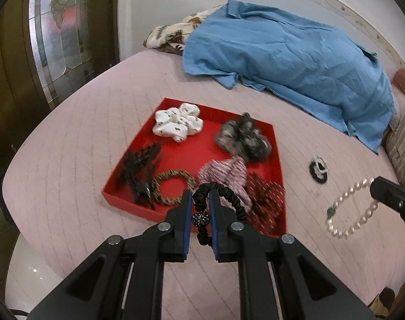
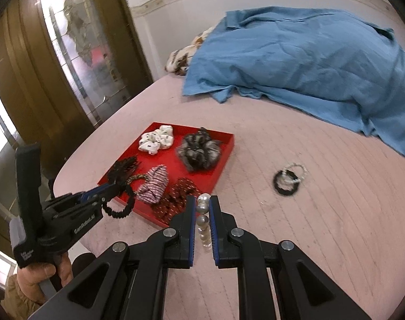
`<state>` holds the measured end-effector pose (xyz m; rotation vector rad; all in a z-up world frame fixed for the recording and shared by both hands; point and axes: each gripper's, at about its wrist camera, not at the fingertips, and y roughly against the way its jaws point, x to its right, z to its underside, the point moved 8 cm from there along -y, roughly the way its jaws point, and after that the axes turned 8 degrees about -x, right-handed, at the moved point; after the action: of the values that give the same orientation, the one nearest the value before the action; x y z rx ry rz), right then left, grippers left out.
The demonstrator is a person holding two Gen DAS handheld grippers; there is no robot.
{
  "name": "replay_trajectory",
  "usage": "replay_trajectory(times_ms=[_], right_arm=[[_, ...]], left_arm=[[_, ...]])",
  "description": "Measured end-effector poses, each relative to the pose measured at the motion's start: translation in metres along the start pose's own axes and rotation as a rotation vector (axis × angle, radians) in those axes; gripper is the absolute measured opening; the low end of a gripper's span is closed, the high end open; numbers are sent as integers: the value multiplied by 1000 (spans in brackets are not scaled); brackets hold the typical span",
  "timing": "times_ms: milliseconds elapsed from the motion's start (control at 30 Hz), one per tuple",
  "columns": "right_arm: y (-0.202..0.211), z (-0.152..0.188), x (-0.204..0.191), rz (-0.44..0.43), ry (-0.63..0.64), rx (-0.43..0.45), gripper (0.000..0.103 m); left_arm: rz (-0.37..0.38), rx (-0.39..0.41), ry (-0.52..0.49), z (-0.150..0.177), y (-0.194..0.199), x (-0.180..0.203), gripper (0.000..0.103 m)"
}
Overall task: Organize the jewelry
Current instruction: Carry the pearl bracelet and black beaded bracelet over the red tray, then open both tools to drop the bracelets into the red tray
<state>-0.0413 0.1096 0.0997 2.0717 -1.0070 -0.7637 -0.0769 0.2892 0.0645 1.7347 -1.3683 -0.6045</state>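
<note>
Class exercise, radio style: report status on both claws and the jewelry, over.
Left claw shut on black hair tie, above red tray. Right claw shut on pearl bracelet. Small bands loose on bed. Nothing blocking.

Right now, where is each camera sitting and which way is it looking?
Left wrist: on the left gripper, looking along its fingers clamped on a black hair tie above the red tray; the right gripper's tip shows with the pearl bracelet.
Right wrist: on the right gripper, facing the bed; the left gripper and the person's hand show.
Shared: tray, blue shirt, both held pieces.
</note>
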Motion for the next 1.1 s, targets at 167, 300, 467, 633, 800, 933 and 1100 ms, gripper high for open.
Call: replay_trajectory(times_ms=[167, 300, 467, 633, 800, 933, 1100], right_arm=[[-16, -19, -18, -14, 43, -9, 11], [-32, -35, -30, -39, 55, -22, 11], [-51, -56, -45, -58, 74, -24, 11], [-71, -79, -61, -73, 88, -18, 11], [-100, -89, -70, -95, 74, -45, 11], [-131, -88, -69, -104, 53, -95, 11], [-163, -79, -57, -115, 8, -160, 11]], left_arm=[[1, 20, 33, -26, -7, -26, 12], [17, 9, 56, -40, -18, -41, 12], [43, -13, 74, -54, -36, -50, 12], [40, -30, 63, -65, -59, -52, 12], [49, -69, 82, -70, -85, -57, 12], [49, -89, 98, -72, -101, -62, 12], [51, -94, 97, -75, -109, -62, 12]])
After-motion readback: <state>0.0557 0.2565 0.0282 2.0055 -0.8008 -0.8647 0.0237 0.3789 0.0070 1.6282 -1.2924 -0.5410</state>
